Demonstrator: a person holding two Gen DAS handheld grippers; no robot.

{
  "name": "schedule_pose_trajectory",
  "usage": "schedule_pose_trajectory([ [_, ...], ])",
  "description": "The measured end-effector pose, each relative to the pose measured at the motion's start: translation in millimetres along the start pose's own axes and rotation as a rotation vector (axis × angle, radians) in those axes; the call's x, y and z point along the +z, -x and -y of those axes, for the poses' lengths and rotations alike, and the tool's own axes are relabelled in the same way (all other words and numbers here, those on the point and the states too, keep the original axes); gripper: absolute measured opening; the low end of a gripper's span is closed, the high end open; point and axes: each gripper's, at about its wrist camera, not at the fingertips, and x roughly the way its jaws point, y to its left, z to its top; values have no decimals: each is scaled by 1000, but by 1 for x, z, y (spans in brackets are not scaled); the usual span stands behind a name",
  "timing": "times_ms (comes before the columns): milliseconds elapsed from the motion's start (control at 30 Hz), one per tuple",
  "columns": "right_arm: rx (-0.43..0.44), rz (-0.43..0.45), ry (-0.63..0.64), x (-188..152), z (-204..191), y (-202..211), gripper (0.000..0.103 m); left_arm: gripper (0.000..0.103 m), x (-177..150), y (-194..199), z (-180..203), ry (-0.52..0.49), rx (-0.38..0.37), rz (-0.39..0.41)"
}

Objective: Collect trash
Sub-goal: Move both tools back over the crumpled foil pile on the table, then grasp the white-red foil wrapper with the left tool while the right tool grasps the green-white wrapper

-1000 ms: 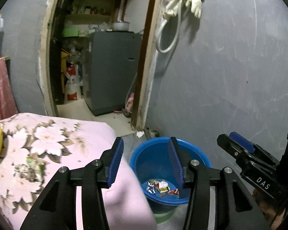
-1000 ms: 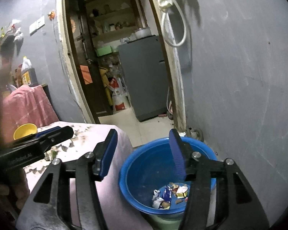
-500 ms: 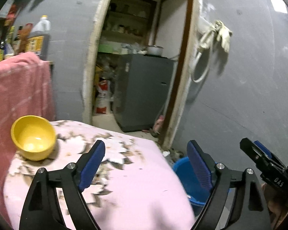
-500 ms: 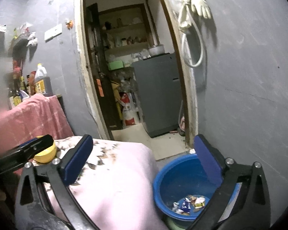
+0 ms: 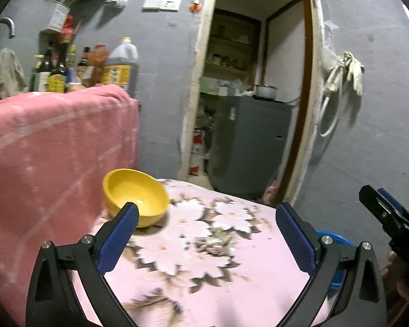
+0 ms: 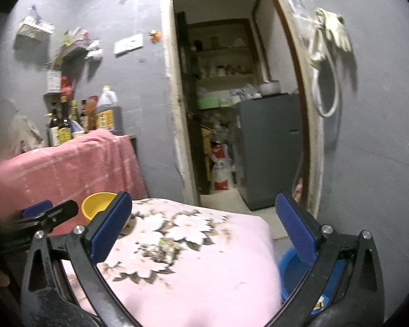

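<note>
My left gripper (image 5: 207, 235) is wide open and empty above a table with a pink flowered cloth (image 5: 204, 267). My right gripper (image 6: 201, 227) is also wide open and empty over the same cloth (image 6: 204, 259). The blue trash bucket (image 6: 290, 275) stands on the floor right of the table, mostly hidden behind my right finger; a wrapper shows in it at the bottom. In the left wrist view only its rim (image 5: 338, 238) shows. A small greenish scrap (image 6: 161, 246) lies on the cloth. The right gripper's tip (image 5: 381, 209) shows at the right edge.
A yellow bowl (image 5: 135, 196) sits at the table's far left corner. A pink towel (image 5: 54, 147) hangs over a counter with bottles (image 5: 120, 68) behind. An open doorway (image 5: 248, 109) leads to a grey fridge. The grey wall is to the right.
Both grippers have swung up and left from over the blue bucket to over the table. Both opened wider. The bucket slid to the lower right of both views.
</note>
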Motion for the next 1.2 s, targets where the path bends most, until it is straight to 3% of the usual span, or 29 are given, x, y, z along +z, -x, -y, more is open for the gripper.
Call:
schedule_pose_trajectory([
  [267,80,35,129,-7,-40,-5,103,99,-6,7,-25,30,76,52],
  [567,98,-33,151,-24,-34,-39,103,99,-19,-18,-34,6,111,49],
  [1200,102,-374,125,-68,-12,-146,103,99,-47,-123,-42,-50,131,-273],
])
